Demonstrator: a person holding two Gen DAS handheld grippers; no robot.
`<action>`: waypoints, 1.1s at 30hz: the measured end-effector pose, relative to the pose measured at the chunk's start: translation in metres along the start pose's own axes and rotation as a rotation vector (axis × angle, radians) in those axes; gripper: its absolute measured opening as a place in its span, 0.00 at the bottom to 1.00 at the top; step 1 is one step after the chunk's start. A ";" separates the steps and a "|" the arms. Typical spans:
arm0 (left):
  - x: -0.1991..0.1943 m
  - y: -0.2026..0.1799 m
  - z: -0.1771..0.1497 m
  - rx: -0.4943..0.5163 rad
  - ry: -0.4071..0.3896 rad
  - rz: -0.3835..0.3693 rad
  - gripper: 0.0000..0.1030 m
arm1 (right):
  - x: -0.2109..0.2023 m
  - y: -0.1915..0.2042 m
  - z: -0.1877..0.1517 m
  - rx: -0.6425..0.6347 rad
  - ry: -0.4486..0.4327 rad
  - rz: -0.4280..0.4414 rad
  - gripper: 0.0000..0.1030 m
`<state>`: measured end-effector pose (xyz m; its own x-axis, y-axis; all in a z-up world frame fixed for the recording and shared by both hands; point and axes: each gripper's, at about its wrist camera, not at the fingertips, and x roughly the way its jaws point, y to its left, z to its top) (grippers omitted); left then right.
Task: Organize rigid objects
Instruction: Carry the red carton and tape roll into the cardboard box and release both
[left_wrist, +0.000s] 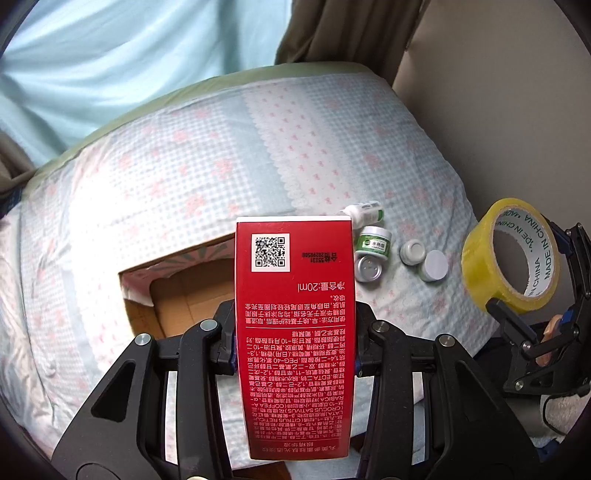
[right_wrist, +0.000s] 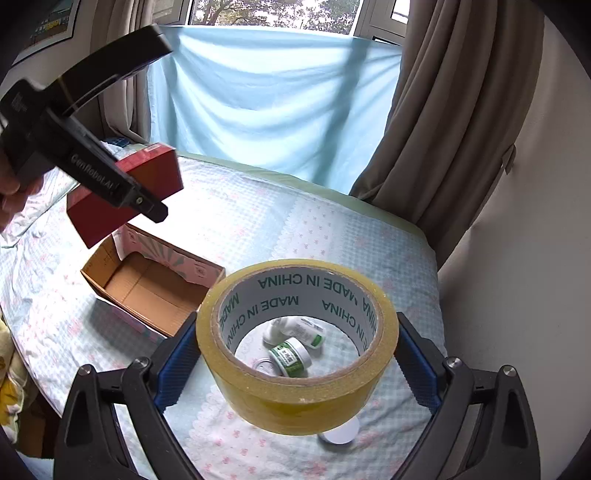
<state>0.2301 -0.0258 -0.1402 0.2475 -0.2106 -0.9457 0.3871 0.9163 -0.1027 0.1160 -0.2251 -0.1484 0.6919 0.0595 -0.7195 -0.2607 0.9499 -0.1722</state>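
My left gripper (left_wrist: 295, 332) is shut on a tall red carton (left_wrist: 295, 314) with white print and a QR code, held above the bed over the open cardboard box (left_wrist: 177, 295). The carton (right_wrist: 147, 184) and left gripper (right_wrist: 151, 206) also show in the right wrist view, above the box (right_wrist: 147, 291). My right gripper (right_wrist: 295, 354) is shut on a yellow tape roll (right_wrist: 295, 391), held above the bed. The roll (left_wrist: 509, 254) shows at the right of the left wrist view.
On the patterned bedsheet (left_wrist: 258, 147) lie a white dropper bottle (left_wrist: 365, 212), a green-labelled jar (left_wrist: 375, 243) with its lid (left_wrist: 369, 267) beside it, and two small white jars (left_wrist: 424, 258). Brown curtains (right_wrist: 443, 147) and a wall (right_wrist: 535, 258) stand at the right.
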 end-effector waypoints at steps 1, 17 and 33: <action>-0.003 0.015 -0.010 -0.019 -0.006 0.002 0.36 | -0.001 0.010 0.007 0.019 0.003 0.014 0.92; 0.062 0.185 -0.058 -0.160 0.072 0.016 0.36 | 0.103 0.138 0.078 0.229 0.216 0.160 0.92; 0.213 0.227 -0.037 -0.158 0.272 0.032 0.36 | 0.276 0.187 0.035 0.099 0.492 0.257 0.92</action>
<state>0.3374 0.1500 -0.3764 0.0022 -0.1013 -0.9949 0.2352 0.9670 -0.0979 0.2818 -0.0200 -0.3556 0.2124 0.1653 -0.9631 -0.2982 0.9495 0.0972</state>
